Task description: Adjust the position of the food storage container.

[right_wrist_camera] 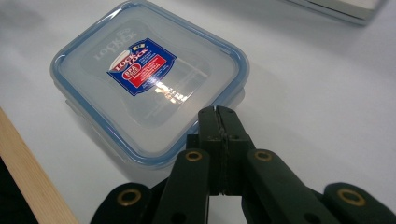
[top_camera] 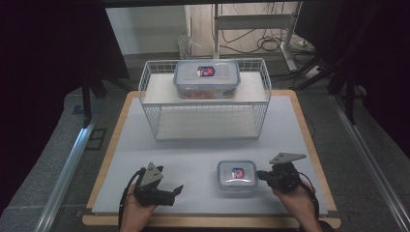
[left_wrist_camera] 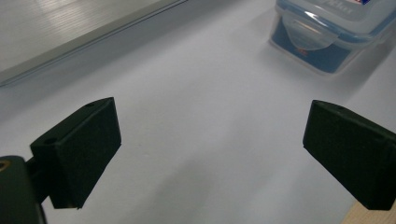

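Note:
A small square clear container [top_camera: 236, 175] with a blue-rimmed lid and a red-and-blue label sits on the white mat near the front. My right gripper [top_camera: 260, 174] is at its right side, jaws pressed together with nothing between them. In the right gripper view the shut tips [right_wrist_camera: 217, 113] sit at the near edge of the small container [right_wrist_camera: 140, 79]; I cannot tell whether they touch it. My left gripper [top_camera: 176, 193] rests front left, pointing right, jaws wide apart and empty. In the left gripper view its jaws [left_wrist_camera: 210, 114] frame bare mat, with the small container [left_wrist_camera: 322, 39] beyond.
A white wire rack [top_camera: 265, 84] stands at the back of the mat, and a larger clear lidded container [top_camera: 207, 79] rests on its upper shelf. The wooden table edge [right_wrist_camera: 28, 172] runs close to the small container. Open mat lies between the rack and the grippers.

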### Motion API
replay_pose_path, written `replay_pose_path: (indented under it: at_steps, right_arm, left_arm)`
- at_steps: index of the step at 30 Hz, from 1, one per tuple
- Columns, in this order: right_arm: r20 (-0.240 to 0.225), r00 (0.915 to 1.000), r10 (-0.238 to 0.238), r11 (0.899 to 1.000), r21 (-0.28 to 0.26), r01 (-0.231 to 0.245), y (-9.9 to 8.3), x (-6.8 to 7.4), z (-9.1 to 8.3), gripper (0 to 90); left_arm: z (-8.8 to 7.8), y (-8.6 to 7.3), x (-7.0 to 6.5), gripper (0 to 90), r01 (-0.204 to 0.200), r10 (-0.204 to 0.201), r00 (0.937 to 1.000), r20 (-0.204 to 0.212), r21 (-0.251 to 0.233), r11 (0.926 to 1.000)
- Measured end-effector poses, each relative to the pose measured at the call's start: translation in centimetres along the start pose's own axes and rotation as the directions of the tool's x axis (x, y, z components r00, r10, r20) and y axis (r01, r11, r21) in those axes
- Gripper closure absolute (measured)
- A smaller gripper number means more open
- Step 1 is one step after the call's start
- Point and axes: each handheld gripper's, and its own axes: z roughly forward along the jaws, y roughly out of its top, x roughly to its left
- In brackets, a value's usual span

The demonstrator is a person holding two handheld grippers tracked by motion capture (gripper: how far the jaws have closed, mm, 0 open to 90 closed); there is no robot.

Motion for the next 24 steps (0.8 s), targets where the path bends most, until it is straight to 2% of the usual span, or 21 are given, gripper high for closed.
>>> replay_pose_path:
  at_steps: [7, 18, 21, 24]
  right_arm:
    - [-0.022, 0.9985, -0.05, 0.999, -0.011, 0.05, 1.2, 1.5, 1.6, 89.7]
    - [-0.088, 0.9933, -0.075, 0.997, -0.032, 0.073, 2.3, 3.3, 3.6, 89.7]
    - [-0.094, 0.9902, -0.104, 0.994, -0.038, 0.101, 2.7, 4.0, 4.3, 89.7]
    - [-0.089, 0.9862, -0.14, 0.99, -0.039, 0.137, 2.7, 4.0, 4.3, 88.5]
  left_arm:
    - [0.0, 0.0, 0.0, 4.1, 0.0, 0.0, 1.0, 0.003, 0.002, 1.0]
    - [0.1, 0.0, -0.1, 4.2, 0.0, 0.0, 1.0, 0.008, 0.003, 1.0]
    - [0.1, 0.0, -0.1, 4.1, -0.001, 0.001, 1.0, 0.01, 0.004, 1.0]
    - [0.1, 0.0, 0.0, 4.1, 0.0, 0.0, 1.0, 0.009, 0.007, 1.0]
